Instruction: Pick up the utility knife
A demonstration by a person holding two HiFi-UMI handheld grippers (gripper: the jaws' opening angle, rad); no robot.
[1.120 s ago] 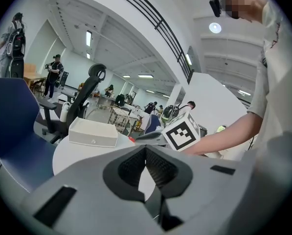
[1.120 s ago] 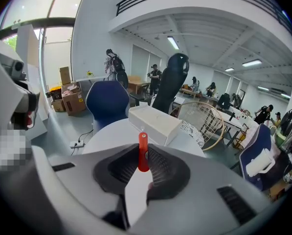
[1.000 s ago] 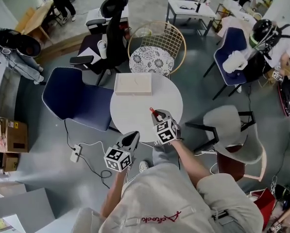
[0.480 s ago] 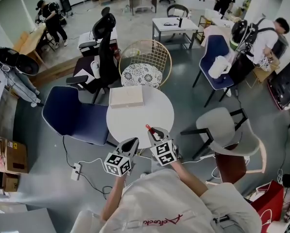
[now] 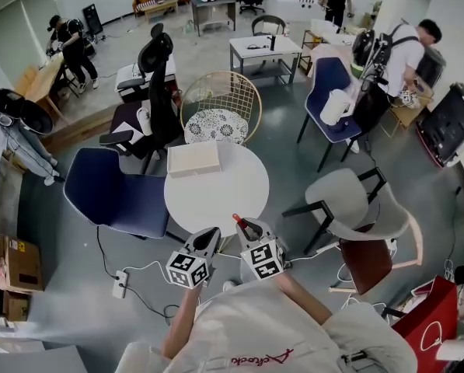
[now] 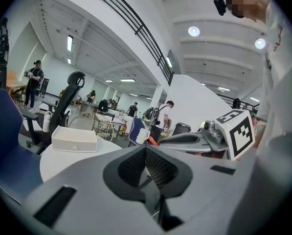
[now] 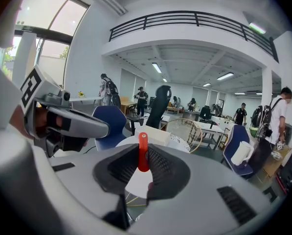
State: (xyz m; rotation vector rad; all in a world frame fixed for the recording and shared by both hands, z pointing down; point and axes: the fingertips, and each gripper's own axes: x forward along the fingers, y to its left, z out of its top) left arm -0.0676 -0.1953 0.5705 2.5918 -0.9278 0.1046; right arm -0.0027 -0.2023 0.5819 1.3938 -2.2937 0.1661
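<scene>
Tabletop [image 5: 216, 196]: box [image 5: 193, 159] at far left edge; rest open. Surround: blue chair [image 5: 107, 189] left, wire chair [image 5: 220, 99] beyond, grey chair [image 5: 356, 204] right; left tool [image 5: 210, 235], right tool [image 5: 245, 228] at near edge.

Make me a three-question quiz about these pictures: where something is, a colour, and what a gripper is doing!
1. Where is the white rectangular box? A on the round white table; B on the blue chair; C on the floor.
2. What colour is the utility knife in the right gripper? A green; B red; C yellow.
3. How is the left gripper? A wide open; B holding the box; C shut and empty.
Answers: A, the box lies on the tabletop; B, red shows between the jaws; C, its jaws meet on nothing.
</scene>
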